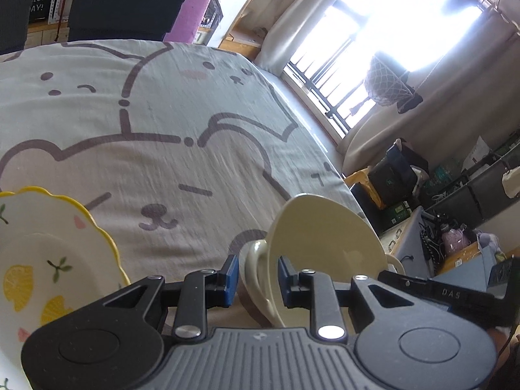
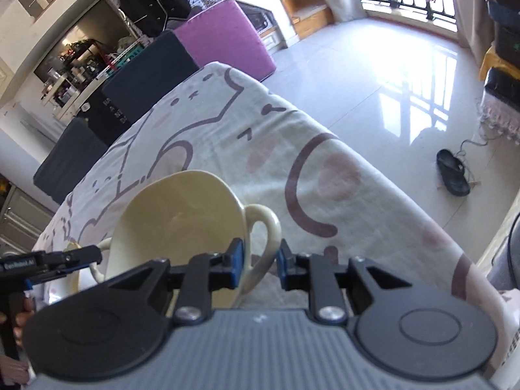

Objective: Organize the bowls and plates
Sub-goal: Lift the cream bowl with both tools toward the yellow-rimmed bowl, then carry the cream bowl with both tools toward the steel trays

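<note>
A cream bowl point(image 1: 325, 237) with a loop handle on each side is tilted over the bear-print tablecloth point(image 1: 162, 130). My left gripper point(image 1: 258, 279) is shut on the handle nearest to it, which fills the gap between the blue pads. In the right wrist view the same bowl point(image 2: 178, 221) shows its other handle point(image 2: 265, 227) between the pads of my right gripper point(image 2: 260, 263), which stand slightly apart from it. A scalloped plate with a yellow rim and lemon print point(image 1: 48, 243) lies at the left. The left gripper's tip point(image 2: 81, 256) reaches the bowl's far handle.
The table's right edge point(image 2: 373, 175) drops to a shiny tiled floor with a black sandal point(image 2: 453, 172). Dark chairs point(image 2: 143, 74) and a purple stool point(image 2: 227, 39) stand at the far side. Boxes and bags point(image 1: 399, 178) crowd the floor under the window.
</note>
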`<state>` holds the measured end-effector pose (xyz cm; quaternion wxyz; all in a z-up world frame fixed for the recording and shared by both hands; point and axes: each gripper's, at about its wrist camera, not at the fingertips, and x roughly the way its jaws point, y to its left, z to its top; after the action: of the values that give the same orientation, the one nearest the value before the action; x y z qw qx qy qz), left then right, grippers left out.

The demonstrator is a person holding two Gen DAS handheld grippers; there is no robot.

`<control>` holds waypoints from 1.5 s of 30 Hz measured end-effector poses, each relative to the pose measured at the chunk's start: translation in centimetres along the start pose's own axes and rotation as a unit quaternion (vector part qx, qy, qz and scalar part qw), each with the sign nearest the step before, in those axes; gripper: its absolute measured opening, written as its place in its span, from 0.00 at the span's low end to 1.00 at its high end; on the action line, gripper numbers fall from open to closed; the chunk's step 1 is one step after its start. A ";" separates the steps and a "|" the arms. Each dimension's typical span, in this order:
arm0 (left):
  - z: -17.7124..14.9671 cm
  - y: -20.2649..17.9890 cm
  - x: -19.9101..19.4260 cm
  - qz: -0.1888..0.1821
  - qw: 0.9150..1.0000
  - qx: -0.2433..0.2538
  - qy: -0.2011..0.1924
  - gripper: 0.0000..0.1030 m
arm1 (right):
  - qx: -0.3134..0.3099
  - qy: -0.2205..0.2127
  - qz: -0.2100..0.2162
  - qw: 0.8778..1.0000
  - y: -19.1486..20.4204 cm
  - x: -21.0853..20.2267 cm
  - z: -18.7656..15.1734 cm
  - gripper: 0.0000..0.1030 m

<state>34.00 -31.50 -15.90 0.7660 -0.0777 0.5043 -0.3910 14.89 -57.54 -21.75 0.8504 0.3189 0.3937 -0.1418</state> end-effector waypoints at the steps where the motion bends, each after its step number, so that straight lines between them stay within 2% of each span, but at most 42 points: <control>1: 0.0 -0.1 0.2 0.000 1.000 0.002 0.002 0.27 | -0.003 0.003 0.002 1.000 0.0 0.0 0.2 0.26; 9: -0.1 -0.5 1.3 0.010 1.000 0.009 0.009 0.26 | -0.039 0.017 -0.003 0.999 0.5 0.7 1.6 0.28; 12: 0.1 -0.4 1.6 0.018 1.000 0.009 0.013 0.18 | -0.059 0.023 -0.011 0.998 1.0 0.9 1.8 0.29; 28: 0.8 -0.8 3.0 0.033 0.998 0.025 0.039 0.21 | -0.100 0.046 -0.027 0.994 2.0 1.4 2.4 0.30; 39: 0.0 -1.4 2.3 0.056 0.997 0.054 0.022 0.21 | -0.115 0.027 -0.038 0.992 2.8 0.8 1.4 0.30; 45: -0.8 -1.8 0.7 0.061 0.996 0.061 0.011 0.21 | -0.110 0.020 -0.024 0.993 2.7 -0.2 0.2 0.30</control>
<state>32.56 -33.01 -15.89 0.7863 0.0048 0.4917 -0.3742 16.22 -55.64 -20.34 0.8689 0.2162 0.4311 -0.1118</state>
